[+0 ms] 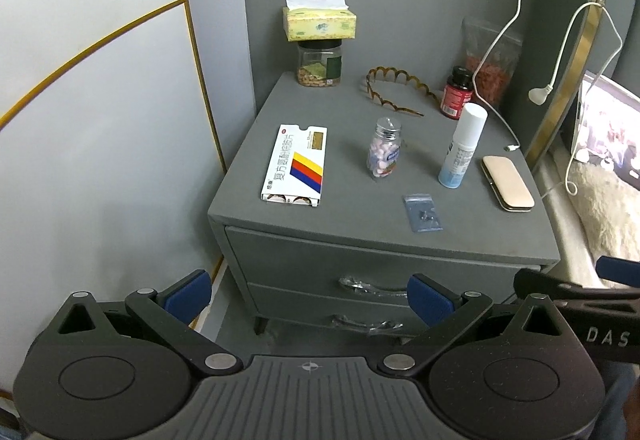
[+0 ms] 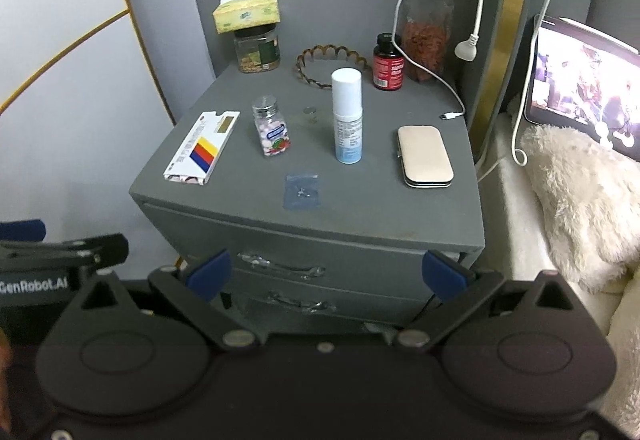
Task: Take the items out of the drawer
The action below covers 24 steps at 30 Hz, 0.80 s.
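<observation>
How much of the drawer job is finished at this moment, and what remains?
Nothing looks done yet. Both drawers of the grey nightstand are shut, the upper drawer and the lower drawer. Nothing is in hand: the left tongs and right tongs are open and empty, in front of the drawers, apart from the upper handle. Left: pull a drawer open and take out the items.

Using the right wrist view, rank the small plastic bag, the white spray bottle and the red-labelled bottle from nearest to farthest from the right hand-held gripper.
1. Small plastic bag, near the nightstand's front edge.
2. White spray bottle, mid-top, upright.
3. Red-labelled bottle, at the back by the wall.
The right hand-held gripper hangs open before the drawers.
</observation>
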Motion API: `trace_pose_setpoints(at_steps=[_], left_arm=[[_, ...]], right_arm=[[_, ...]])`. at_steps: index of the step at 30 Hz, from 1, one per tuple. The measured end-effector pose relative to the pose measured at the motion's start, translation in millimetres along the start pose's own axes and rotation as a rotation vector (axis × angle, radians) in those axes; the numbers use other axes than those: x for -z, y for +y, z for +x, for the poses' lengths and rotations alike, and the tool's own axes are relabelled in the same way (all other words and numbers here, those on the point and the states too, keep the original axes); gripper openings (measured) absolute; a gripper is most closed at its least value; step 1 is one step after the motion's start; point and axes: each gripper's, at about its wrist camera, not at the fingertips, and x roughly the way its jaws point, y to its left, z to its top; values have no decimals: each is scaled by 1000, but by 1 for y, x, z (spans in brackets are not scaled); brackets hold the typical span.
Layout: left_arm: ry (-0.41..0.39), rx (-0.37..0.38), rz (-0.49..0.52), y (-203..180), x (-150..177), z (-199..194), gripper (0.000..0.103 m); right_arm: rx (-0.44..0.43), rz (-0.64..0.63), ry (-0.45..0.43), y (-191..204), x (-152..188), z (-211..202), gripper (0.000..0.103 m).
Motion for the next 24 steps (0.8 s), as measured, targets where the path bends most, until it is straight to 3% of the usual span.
trace_pose_setpoints(at_steps=[24], left_arm=[[1,-16,13,-2,3,-1,103]], right_arm=[[-25,-13,6,3,0,-1,103]])
